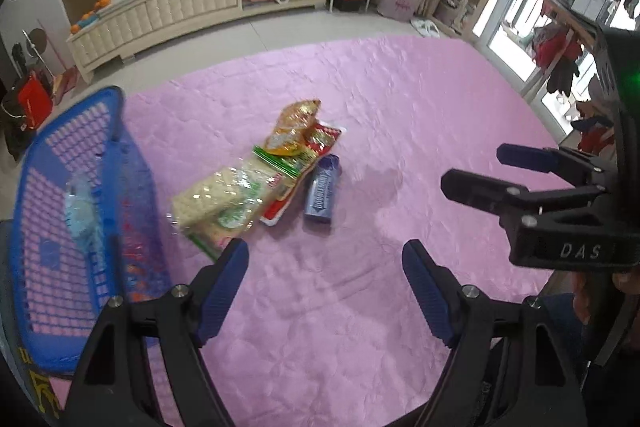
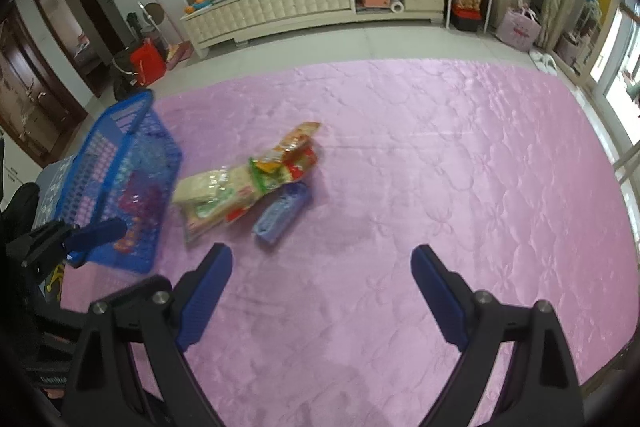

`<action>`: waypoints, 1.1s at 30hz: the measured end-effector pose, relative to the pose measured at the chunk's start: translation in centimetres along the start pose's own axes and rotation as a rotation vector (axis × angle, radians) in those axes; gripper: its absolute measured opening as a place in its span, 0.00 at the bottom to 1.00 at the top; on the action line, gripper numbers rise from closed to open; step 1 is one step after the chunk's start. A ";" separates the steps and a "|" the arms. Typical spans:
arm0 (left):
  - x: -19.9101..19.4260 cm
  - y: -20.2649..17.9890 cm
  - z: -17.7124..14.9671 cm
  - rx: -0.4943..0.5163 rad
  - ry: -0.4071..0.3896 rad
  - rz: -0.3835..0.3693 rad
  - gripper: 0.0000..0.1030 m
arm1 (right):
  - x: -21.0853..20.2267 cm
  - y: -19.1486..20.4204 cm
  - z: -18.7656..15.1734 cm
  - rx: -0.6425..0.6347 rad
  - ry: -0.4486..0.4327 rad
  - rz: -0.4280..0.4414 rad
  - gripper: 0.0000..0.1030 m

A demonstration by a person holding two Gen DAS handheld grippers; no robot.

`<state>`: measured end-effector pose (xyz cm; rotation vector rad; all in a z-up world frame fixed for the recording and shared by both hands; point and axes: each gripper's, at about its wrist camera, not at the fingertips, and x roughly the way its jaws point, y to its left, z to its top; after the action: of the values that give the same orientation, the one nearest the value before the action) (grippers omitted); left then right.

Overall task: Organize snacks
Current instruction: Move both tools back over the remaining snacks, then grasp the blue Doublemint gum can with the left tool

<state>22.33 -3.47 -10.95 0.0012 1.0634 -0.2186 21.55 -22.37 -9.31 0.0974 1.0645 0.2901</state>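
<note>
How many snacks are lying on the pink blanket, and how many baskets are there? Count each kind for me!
Clear cracker packs: 1
Yellow snack bags: 1
Red and green snack packs: 1
Blue packets: 1
Blue baskets: 1
Total: 5, not counting the things already inside the basket, which are too blurred to count.

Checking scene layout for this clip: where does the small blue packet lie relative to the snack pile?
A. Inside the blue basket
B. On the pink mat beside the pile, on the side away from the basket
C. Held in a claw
B: the blue packet rests on the pink mat, beside the snack pile, opposite the blue basket.
</note>
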 end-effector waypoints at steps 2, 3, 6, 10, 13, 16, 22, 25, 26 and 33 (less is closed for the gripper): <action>1.4 0.1 0.2 -0.004 0.025 -0.010 0.75 | 1.4 -1.0 0.1 0.019 0.014 0.003 0.90; 2.1 0.1 0.3 -0.005 0.034 -0.012 0.75 | 1.9 -1.3 0.2 0.023 0.020 0.000 0.90; 4.1 0.2 0.7 -0.006 0.059 -0.015 0.75 | 3.7 -2.4 0.2 0.031 0.036 -0.001 0.90; 6.2 0.1 1.3 -0.001 0.078 -0.011 0.75 | 5.5 -3.5 0.3 0.032 0.029 -0.009 0.90; 7.8 0.4 1.6 -0.012 0.094 -0.031 0.74 | 6.2 -4.1 0.0 0.024 0.005 -0.018 0.90; 9.5 0.8 2.1 -0.021 0.112 -0.036 0.67 | 7.0 -4.7 -0.3 0.020 -0.001 -0.035 0.90; 11.8 1.2 3.4 -0.029 0.136 -0.039 0.64 | 8.4 -5.5 -0.1 0.020 0.043 -0.038 0.91; 12.9 0.5 4.1 0.008 0.154 -0.013 0.61 | 8.7 -5.9 0.0 0.025 0.050 -0.059 0.91; 13.0 0.2 4.2 0.020 0.155 -0.004 0.60 | 8.7 -6.1 0.0 0.026 0.049 -0.067 0.91; 14.3 -1.5 5.4 0.071 0.173 0.045 0.50 | 8.1 -7.4 0.1 0.069 0.043 -0.062 0.91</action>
<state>33.46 -8.04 -20.54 0.1100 1.2257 -0.2184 26.68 -27.16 -17.72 0.1203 1.1181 0.2005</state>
